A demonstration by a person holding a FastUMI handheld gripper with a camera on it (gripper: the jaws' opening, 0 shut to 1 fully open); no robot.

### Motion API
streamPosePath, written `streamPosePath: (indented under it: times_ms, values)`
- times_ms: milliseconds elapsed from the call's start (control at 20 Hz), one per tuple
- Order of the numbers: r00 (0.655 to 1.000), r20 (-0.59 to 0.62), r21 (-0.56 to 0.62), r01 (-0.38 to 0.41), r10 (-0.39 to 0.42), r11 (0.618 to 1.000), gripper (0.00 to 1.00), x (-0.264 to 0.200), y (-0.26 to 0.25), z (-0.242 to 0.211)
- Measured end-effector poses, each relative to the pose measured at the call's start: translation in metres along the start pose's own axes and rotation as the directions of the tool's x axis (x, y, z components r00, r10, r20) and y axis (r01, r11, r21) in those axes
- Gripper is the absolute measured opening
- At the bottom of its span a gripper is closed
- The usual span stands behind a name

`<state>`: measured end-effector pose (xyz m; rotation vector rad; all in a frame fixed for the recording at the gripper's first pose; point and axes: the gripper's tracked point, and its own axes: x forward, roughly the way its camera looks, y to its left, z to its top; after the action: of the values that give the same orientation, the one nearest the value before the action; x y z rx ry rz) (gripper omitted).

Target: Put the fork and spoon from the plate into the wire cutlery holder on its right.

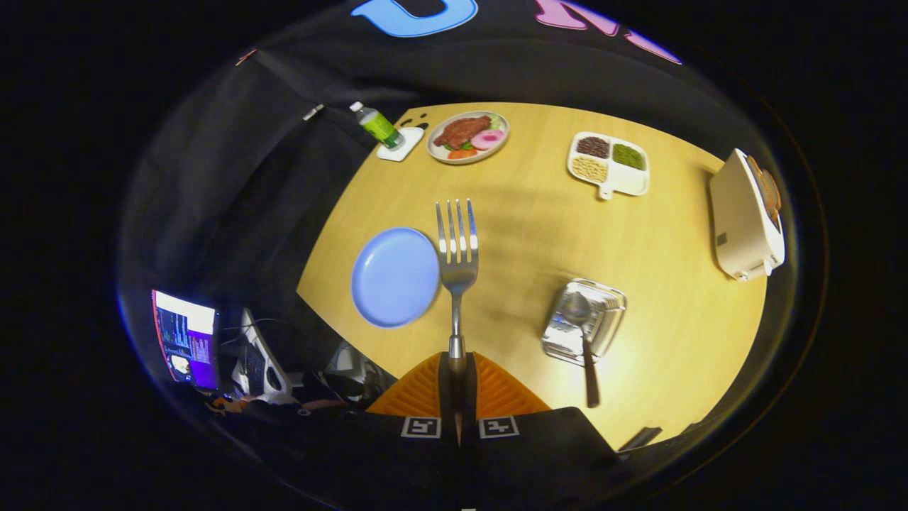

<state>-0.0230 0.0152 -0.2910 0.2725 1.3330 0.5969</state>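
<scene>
Jaws closed narrow on fork handle; gripper point(457, 369) held high above wooden table point(667, 234). Fork point(457, 262) clamped by handle end, long axis straight ahead along fingers, tines pointed away, raised off table. Blue plate point(394, 277) seen just left of fork head, bare. Wire cutlery holder point(583, 321) located right of fork, on table; spoon point(583, 333) lodged in it, bowl inside, handle slanted out toward gripper side. Food plate point(467, 136) and divided tray point(608, 164) placed well beyond fork tines.
</scene>
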Motion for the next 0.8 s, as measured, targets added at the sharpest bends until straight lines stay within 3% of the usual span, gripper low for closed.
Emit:
streamPosePath:
  times_ms: [250, 400, 550, 800]
  values:
    - [0.983, -0.160, 0.017, 0.090, -0.086, 0.996, 0.05, -0.011, -0.056, -0.024]
    - [0.954, -0.279, -0.020, 0.109, -0.110, 0.994, 0.05, -0.010, -0.073, -0.034]
    - [0.898, -0.419, -0.050, 0.129, -0.138, 0.990, 0.05, -0.004, -0.087, -0.044]
    - [0.774, -0.603, -0.125, 0.145, -0.192, 0.981, 0.05, 0.002, -0.099, -0.049]
